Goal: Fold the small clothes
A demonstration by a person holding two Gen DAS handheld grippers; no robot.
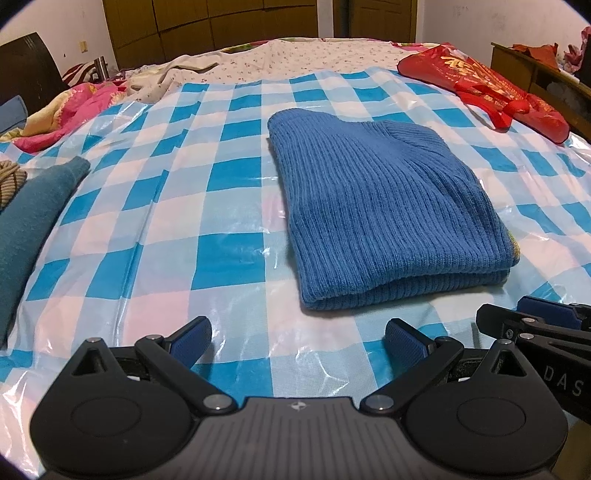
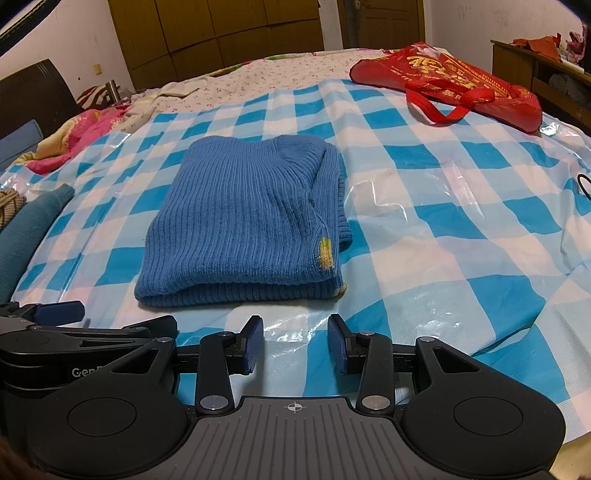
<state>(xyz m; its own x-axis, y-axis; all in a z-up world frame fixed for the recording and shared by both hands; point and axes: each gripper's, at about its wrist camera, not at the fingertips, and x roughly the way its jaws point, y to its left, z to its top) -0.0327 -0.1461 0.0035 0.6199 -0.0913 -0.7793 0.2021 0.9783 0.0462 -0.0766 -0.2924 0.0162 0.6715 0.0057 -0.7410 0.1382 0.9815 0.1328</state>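
**Folded sweater on the checked sheet, both grippers clear of it**

Sweater point(image 1: 384, 206): blue rib knit, folded into a thick rectangle, lies flat on the blue-and-white checked plastic sheet point(image 1: 207, 155) spread over the bed. Collar at the far end, doubled fold edge toward the cameras. A small yellow patch shows on the right edge in the right wrist view, near the front corner.

Left gripper point(image 1: 297, 345): jaws wide apart, nothing between the blue pads, only sheet below. It sits just short of the sweater's near edge, not touching it.

Right gripper point(image 2: 295, 347): jaws parted to a middling gap, empty, pads over bare sheet. Sweater's near edge lies just beyond and slightly left of the fingers. No contact.

The two grippers are side by side, close together; each shows in the other's view at the frame edge.

Red bag point(image 2: 447, 79) with gold print and red handles lies at the far right of the sheet, well apart from the sweater.

Teal cloth point(image 1: 33, 221) at the left edge, folded or rolled, hard to say with the lens warp. A striped cloth point(image 1: 11, 179) sits against it.

Pink floral bedding point(image 1: 74, 107) bunched at far left. Brown wardrobe point(image 1: 210, 26) against the back wall.
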